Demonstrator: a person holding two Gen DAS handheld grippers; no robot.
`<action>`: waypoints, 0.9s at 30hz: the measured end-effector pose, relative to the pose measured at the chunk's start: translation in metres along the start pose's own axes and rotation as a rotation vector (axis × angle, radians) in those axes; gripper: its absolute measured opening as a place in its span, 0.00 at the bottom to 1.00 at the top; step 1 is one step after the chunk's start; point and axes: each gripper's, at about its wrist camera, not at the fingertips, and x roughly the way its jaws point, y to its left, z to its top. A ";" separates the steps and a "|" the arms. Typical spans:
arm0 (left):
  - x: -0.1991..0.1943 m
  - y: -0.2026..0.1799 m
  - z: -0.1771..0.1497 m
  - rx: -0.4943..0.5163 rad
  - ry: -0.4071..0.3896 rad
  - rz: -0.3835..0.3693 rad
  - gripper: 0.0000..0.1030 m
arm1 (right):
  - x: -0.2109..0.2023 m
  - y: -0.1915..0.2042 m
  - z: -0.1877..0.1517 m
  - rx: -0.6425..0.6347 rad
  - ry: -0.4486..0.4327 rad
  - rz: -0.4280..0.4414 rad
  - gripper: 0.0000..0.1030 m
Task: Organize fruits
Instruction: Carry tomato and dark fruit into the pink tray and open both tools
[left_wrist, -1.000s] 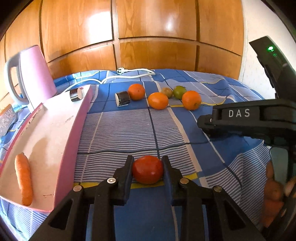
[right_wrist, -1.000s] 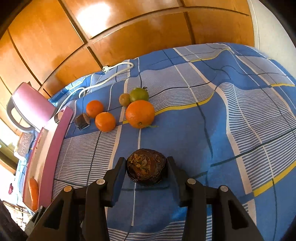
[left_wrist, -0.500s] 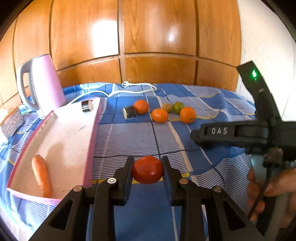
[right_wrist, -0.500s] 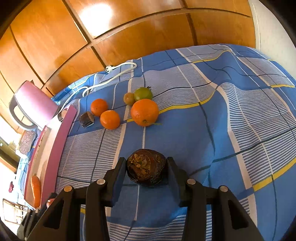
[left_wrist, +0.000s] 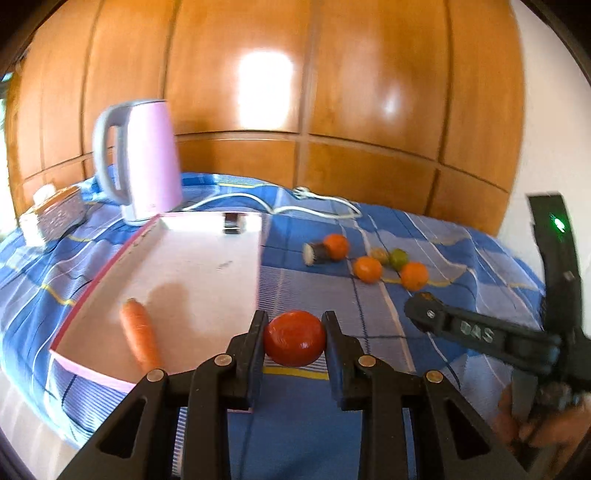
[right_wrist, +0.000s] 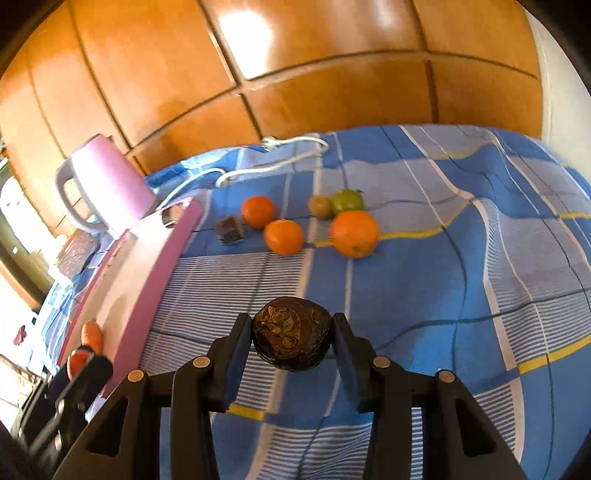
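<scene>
Left gripper (left_wrist: 294, 338): clamped on the red tomato (left_wrist: 294, 338), raised beside the pink tray (left_wrist: 199, 266), likely its drop spot.
Right gripper (right_wrist: 292, 339): pinching the dark brown fruit (right_wrist: 292, 339), lifted clear of the cloth.

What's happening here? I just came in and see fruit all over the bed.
A person holds a tool in each hand. The left tool is shut on a red tomato, raised near the pink tray's edge; a carrot already lies in the tray. The right tool grips a dark brown fruit above the blue checked bedspread. Three oranges and two small greenish fruits are still on the bedspread.
</scene>
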 end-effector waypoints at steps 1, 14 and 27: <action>-0.001 0.004 0.001 -0.016 -0.003 0.008 0.29 | -0.002 0.003 0.000 -0.009 -0.010 0.005 0.43; -0.001 0.094 0.014 -0.351 -0.042 0.257 0.29 | 0.003 0.081 0.002 -0.151 -0.020 0.175 0.43; 0.008 0.130 0.007 -0.515 -0.010 0.355 0.38 | 0.026 0.151 0.014 -0.182 0.045 0.352 0.44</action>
